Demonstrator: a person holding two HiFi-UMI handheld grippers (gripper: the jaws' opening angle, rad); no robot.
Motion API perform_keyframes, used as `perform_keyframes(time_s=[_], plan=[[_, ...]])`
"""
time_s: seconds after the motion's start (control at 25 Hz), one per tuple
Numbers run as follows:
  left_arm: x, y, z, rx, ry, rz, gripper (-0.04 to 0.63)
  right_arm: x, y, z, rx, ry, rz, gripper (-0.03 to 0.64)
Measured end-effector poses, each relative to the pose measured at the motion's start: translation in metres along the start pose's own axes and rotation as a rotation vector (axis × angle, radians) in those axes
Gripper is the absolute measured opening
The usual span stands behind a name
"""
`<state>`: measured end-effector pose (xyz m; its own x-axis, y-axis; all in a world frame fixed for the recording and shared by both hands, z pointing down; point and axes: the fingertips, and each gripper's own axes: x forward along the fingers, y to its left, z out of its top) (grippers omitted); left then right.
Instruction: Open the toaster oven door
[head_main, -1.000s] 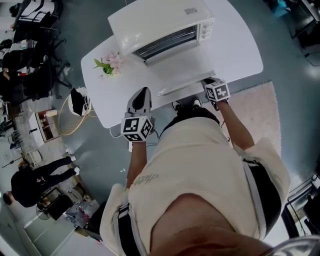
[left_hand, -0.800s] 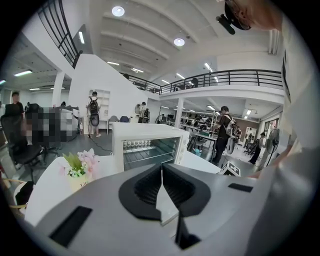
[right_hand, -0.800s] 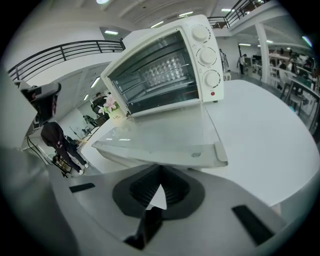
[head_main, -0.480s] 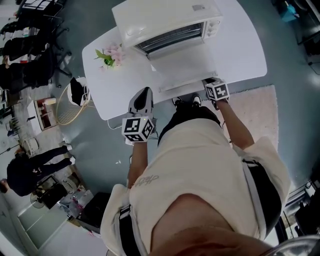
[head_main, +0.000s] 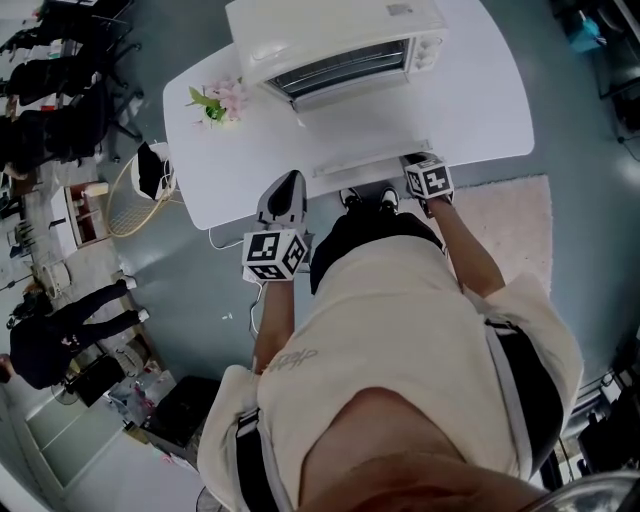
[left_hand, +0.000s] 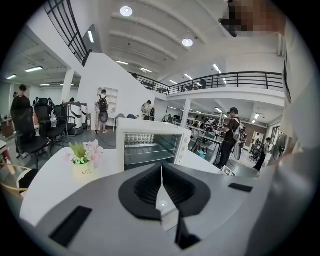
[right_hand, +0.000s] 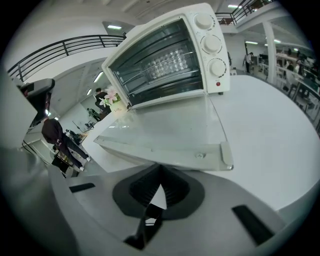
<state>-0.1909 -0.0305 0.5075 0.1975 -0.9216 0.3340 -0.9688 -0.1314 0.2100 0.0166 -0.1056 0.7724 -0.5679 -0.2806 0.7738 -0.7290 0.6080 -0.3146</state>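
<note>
A white toaster oven (head_main: 335, 40) stands at the far side of the white table (head_main: 470, 90). Its glass door (head_main: 365, 125) lies folded down flat, and the handle bar (head_main: 370, 160) points toward me. In the right gripper view the oven (right_hand: 170, 55) shows its bare racks, and the handle (right_hand: 165, 152) lies just beyond my right gripper (right_hand: 160, 172), which is shut with nothing in it. That gripper (head_main: 412, 158) sits at the handle's right end by the table edge. My left gripper (head_main: 288, 182) hovers at the near table edge, left of the door, shut and empty (left_hand: 161, 170).
A small pot of pink flowers (head_main: 215, 105) stands on the table left of the oven. On the floor are a wire basket (head_main: 135, 200) at the left and a pale rug (head_main: 510, 220) at the right. People (head_main: 60, 330) and office chairs are at the far left.
The door lies open throughout. The head view has shifted a little. My right gripper now sits slightly nearer me than the handle. The left gripper has hardly moved.
</note>
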Motion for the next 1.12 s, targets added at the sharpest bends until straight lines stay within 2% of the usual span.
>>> perform_keyframes(time_s=[0.28, 0.56, 0.76, 1.12], plan=[[0.008, -0.012, -0.004, 0.010, -0.004, -0.021, 0.023, -0.010, 0.013, -0.004, -0.032, 0.027, 0.072, 0.006], [0.018, -0.015, 0.000, 0.020, -0.013, -0.051, 0.023, -0.025, 0.027, 0.005, -0.094, 0.006, 0.107, 0.006], [0.025, -0.013, 0.004, 0.020, -0.012, -0.076, 0.023, -0.059, 0.038, 0.036, -0.148, -0.116, 0.094, 0.006], [0.025, 0.002, 0.028, 0.038, -0.049, -0.089, 0.023, -0.139, 0.075, 0.141, -0.240, -0.396, 0.070, 0.006]])
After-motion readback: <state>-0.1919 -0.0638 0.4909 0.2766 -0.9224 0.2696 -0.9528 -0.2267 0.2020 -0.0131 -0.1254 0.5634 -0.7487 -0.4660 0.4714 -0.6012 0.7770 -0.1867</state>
